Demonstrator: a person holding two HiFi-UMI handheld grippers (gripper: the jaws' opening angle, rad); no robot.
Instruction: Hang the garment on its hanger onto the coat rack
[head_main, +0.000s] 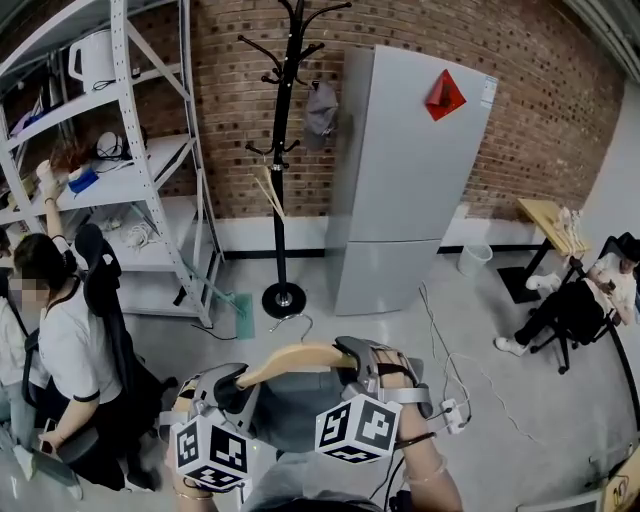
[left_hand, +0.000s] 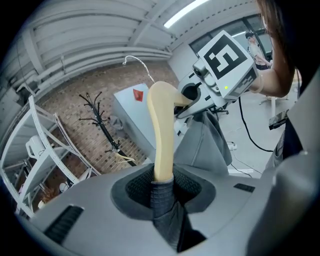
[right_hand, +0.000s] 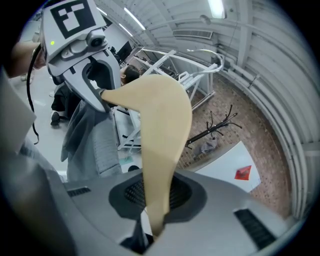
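No lettering can be read; the red diamond sticker (head_main: 444, 96) on the tall grey fridge (head_main: 400, 200), far right, shows no legible print.

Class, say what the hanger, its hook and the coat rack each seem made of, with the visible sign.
The hanger looks like wood: smooth, pale tan, matte; moulded plastic is possible. The hook looks like metal wire: thin, silvery, bent. The coat rack is probably black-painted metal: slim pole, curved arms, round base.
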